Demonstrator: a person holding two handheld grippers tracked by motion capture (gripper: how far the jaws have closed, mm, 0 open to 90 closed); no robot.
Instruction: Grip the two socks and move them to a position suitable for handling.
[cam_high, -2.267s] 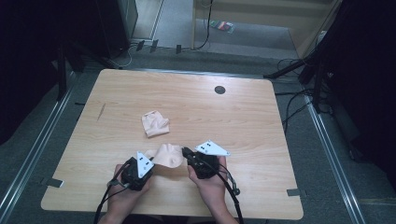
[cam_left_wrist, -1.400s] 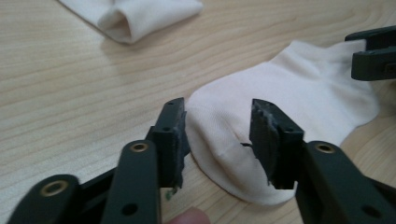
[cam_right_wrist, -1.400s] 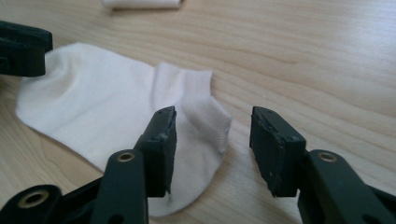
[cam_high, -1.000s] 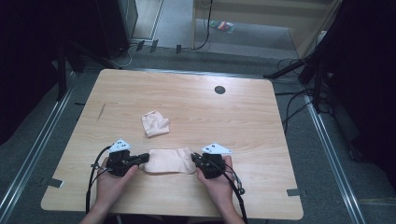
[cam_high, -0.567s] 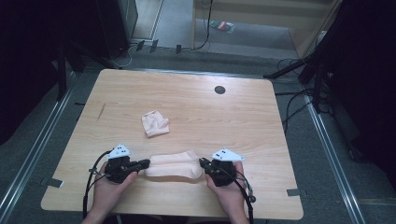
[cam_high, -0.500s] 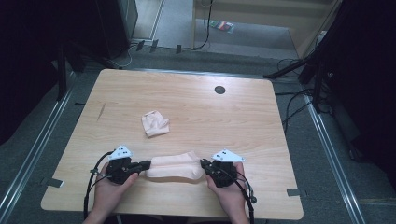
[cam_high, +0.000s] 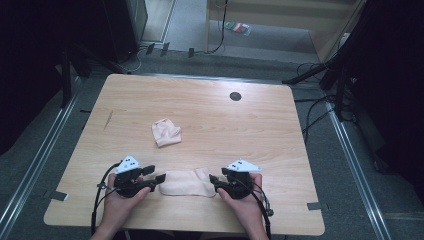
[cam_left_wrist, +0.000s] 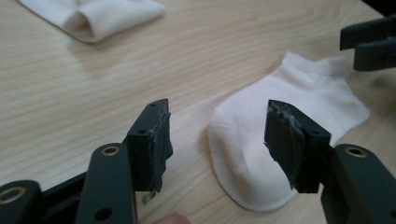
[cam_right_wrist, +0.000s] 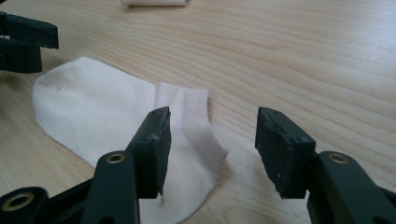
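Both grippers' jaws just opened, nothing pinched. Sock (cam_high: 187, 182) soft, limp, light: you grip cuff edge, toe edge.

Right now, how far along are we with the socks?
Done: one sock lies spread flat near the table front edge, between the left gripper and right gripper. In hand: nothing; both sets of jaws have just been opening and stand clear of the sock at its two ends. Left: the crumpled sock farther back lies untouched.
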